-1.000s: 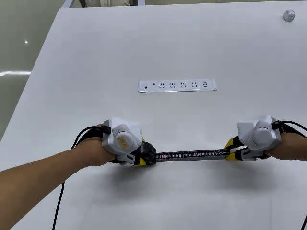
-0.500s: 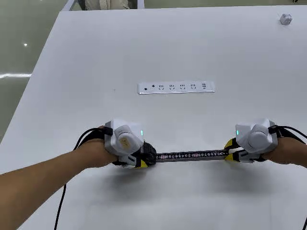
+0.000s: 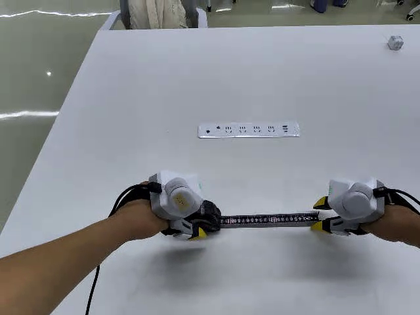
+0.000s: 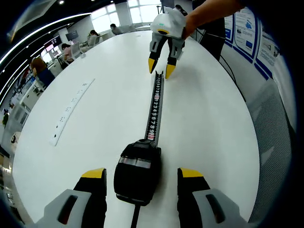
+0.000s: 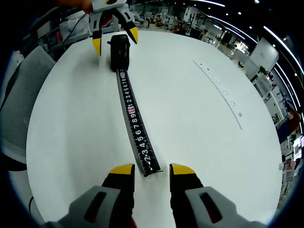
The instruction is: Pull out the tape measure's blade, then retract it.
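Fingers of the left gripper (image 4: 142, 173) stand open around the tape measure (image 5: 119, 50); those of the right gripper (image 5: 153, 169) stand open astride the blade (image 5: 134, 126) tip.

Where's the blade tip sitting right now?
In the right gripper view the blade tip lies flat on the white table between the right tool's open jaws; in the head view that is at the right, opposite the case.

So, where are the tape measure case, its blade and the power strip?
tape measure case (image 4: 137, 171), left gripper view, top of housing
blade (image 5: 133, 121), right gripper view, printed scale
power strip (image 3: 249, 130), head view, middle
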### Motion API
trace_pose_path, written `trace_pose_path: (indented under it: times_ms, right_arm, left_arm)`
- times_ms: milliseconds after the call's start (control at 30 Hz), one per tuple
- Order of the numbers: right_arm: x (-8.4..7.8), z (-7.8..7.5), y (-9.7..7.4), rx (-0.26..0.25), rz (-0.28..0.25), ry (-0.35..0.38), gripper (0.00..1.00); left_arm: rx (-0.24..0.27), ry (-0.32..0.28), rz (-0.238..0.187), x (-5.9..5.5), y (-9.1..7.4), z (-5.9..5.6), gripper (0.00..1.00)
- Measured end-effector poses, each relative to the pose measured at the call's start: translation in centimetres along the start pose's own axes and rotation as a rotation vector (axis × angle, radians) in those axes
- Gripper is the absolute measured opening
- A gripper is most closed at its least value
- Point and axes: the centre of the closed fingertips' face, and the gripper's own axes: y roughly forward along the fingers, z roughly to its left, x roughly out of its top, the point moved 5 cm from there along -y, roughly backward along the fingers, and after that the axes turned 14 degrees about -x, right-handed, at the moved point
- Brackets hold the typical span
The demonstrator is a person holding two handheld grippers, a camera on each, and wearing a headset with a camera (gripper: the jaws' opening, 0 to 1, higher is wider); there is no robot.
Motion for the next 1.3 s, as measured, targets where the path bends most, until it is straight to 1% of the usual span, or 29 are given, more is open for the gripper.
trace_pose_path:
  times_ms: [67, 133, 200, 233, 267, 300, 367, 433, 500, 533, 567, 633, 700, 767, 833, 900, 933, 1000, 1067, 1133, 1233, 1300]
  right_arm:
    - [0.0, -0.1, -0.5, -0.017, -0.005, 0.036, 0.29]
    - [0.1, -0.2, -1.2, -0.040, -0.010, 0.071, 0.30]
    - [0.2, -0.2, -1.7, -0.062, -0.023, 0.131, 0.31]
    - [0.3, -0.3, -2.1, -0.080, -0.031, 0.163, 0.31]
    - [0.4, -0.1, -2.4, -0.081, -0.038, 0.182, 0.30]
    - [0.5, 0.0, -2.7, -0.084, -0.043, 0.176, 0.30]
    - [0.7, 0.2, -3.3, -0.101, -0.048, 0.176, 0.30]
    - [0.8, 0.5, -3.6, -0.119, -0.050, 0.216, 0.32]
    - [0.9, 0.8, -4.0, -0.132, -0.049, 0.226, 0.35]
    - [0.9, 0.9, -4.1, -0.140, -0.053, 0.243, 0.35]
    - [1.0, 1.0, -4.3, -0.156, -0.062, 0.292, 0.36]
    - [0.9, 1.0, -4.5, -0.174, -0.058, 0.319, 0.40]
    - [1.1, 1.2, -4.9, -0.198, -0.068, 0.368, 0.42]
    - [1.4, 1.3, -5.5, -0.231, -0.086, 0.423, 0.44]
    - [1.5, 1.6, -5.9, -0.253, -0.089, 0.468, 0.46]
    - [1.8, 1.9, -6.3, -0.263, -0.094, 0.488, 0.48]
    - [1.9, 2.2, -6.5, -0.271, -0.089, 0.507, 0.49]
    - [2.1, 2.5, -6.9, -0.281, -0.100, 0.528, 0.49]
    - [2.3, 2.8, -7.4, -0.293, -0.105, 0.546, 0.51]
    - [2.6, 3.0, -7.9, -0.311, -0.112, 0.582, 0.52]
    - [3.1, 3.5, -8.8, -0.326, -0.123, 0.604, 0.54]
    - [3.4, 3.8, -9.2, -0.344, -0.121, 0.619, 0.56]
  left_arm:
    - [0.015, -0.020, -0.009, -0.1, -0.3, -0.1, 0.58]
    - [0.031, -0.042, -0.029, 0.0, -0.7, -0.3, 0.59]
    - [0.055, -0.063, -0.039, 0.0, -1.1, -0.4, 0.60]
    - [0.075, -0.072, -0.057, 0.2, -1.4, -0.5, 0.60]
    - [0.085, -0.079, -0.068, 0.4, -1.6, -0.6, 0.60]
    - [0.097, -0.093, -0.083, 0.6, -1.8, -0.7, 0.60]
    - [0.113, -0.111, -0.095, 0.8, -2.2, -1.0, 0.61]
    - [0.127, -0.130, -0.106, 0.9, -2.4, -1.4, 0.63]
    - [0.138, -0.148, -0.114, 1.0, -2.6, -1.8, 0.64]
    - [0.143, -0.155, -0.113, 1.1, -2.7, -2.0, 0.64]
    - [0.155, -0.164, -0.115, 1.2, -2.9, -2.3, 0.64]
    - [0.168, -0.188, -0.129, 1.3, -3.1, -2.7, 0.67]
    - [0.185, -0.214, -0.144, 1.4, -3.3, -3.1, 0.68]
    - [0.200, -0.248, -0.174, 1.4, -3.5, -3.6, 0.68]
    - [0.211, -0.264, -0.173, 1.2, -3.5, -4.1, 0.68]
    - [0.223, -0.289, -0.185, 1.2, -3.6, -4.4, 0.70]
    - [0.232, -0.308, -0.199, 1.2, -3.8, -4.6, 0.70]
    - [0.248, -0.333, -0.222, 1.4, -4.1, -4.9, 0.71]
    - [0.256, -0.340, -0.232, 1.5, -4.3, -5.2, 0.71]
    - [0.279, -0.350, -0.240, 1.6, -4.7, -5.6, 0.71]
    - [0.307, -0.387, -0.268, 1.8, -5.3, -6.0, 0.71]
    - [0.322, -0.400, -0.272, 1.8, -5.6, -6.3, 0.71]
